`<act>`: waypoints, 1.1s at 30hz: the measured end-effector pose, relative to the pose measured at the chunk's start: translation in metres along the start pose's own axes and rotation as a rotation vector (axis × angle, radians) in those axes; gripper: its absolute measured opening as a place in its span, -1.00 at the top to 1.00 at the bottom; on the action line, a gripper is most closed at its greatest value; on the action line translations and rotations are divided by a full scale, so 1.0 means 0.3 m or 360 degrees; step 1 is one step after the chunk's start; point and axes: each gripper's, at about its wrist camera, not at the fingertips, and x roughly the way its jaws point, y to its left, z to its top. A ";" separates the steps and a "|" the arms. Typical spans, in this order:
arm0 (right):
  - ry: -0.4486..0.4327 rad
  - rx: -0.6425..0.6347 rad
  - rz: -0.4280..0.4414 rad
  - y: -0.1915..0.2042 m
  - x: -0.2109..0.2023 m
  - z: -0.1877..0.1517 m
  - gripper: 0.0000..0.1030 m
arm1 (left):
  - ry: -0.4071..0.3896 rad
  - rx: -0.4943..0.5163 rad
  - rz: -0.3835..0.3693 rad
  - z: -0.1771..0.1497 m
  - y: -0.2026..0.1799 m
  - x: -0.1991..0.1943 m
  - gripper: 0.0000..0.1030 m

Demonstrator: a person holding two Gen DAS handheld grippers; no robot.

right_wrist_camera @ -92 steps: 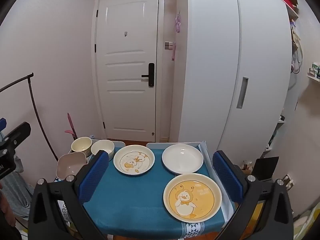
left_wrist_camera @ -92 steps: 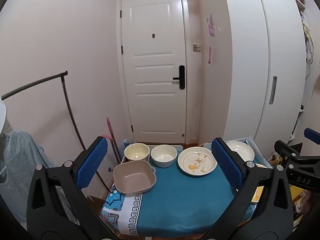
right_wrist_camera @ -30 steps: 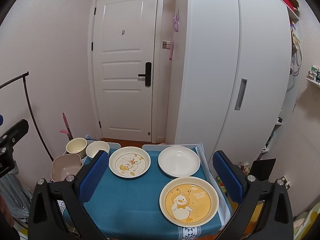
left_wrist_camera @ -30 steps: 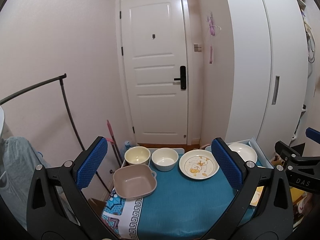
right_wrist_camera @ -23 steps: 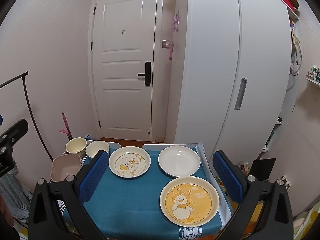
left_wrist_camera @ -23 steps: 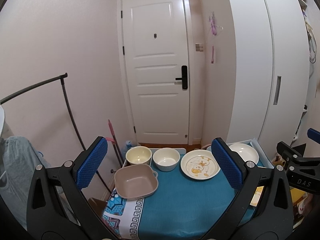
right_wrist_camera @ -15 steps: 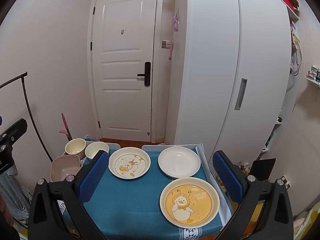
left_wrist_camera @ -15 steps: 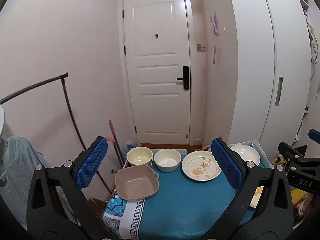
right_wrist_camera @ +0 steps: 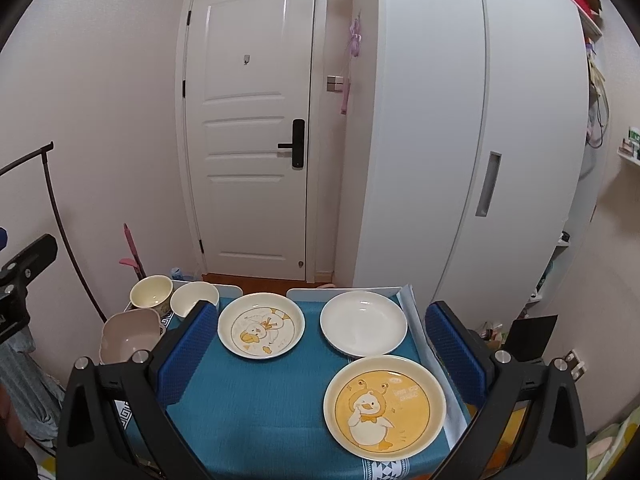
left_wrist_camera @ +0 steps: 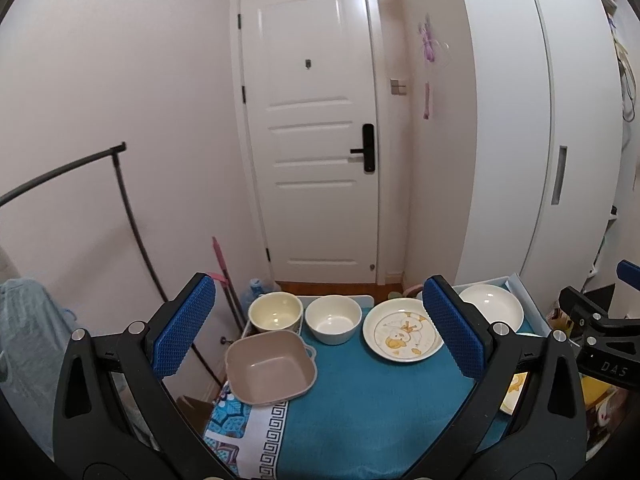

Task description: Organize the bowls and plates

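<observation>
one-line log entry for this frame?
left gripper: open, empty | right gripper: open, empty | bowls, plates on blue cloth: untouched

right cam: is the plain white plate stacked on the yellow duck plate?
No. The white plate lies flat on the blue cloth just behind the yellow duck plate, beside it rather than on top.

Yellow duck plate (right_wrist_camera: 384, 407), teal cloth (right_wrist_camera: 256, 412), blue-padded tongs (right_wrist_camera: 320, 354)

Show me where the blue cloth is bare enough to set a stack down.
The widest bare patch of blue cloth lies at the near edge, left of the yellow duck plate and in front of the white duck plate. The far edge is crowded: cream bowl, white bowl, plain white plate. The beige square bowl fills the left corner.
</observation>
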 end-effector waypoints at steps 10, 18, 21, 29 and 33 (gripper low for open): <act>0.0164 0.0137 -0.0131 -0.174 0.147 -0.103 -1.00 | 0.0183 0.0145 -0.0289 -0.034 -0.176 0.270 -1.00; 0.0388 0.0225 -0.0129 -0.396 0.275 -0.268 -1.00 | 0.0568 0.0206 -0.0617 -0.196 -0.434 0.468 -1.00; 0.0526 0.0295 0.0025 -0.496 0.352 -0.350 -0.99 | 0.0746 0.0209 -0.0664 -0.292 -0.531 0.538 -1.00; 0.0901 0.0334 0.0347 -0.694 0.617 -0.528 -0.28 | 0.1137 0.0180 -0.0695 -0.524 -0.740 0.664 -0.84; 0.1020 0.0295 0.0483 -0.745 0.713 -0.579 -0.03 | 0.1244 0.0180 -0.0648 -0.603 -0.804 0.700 -0.53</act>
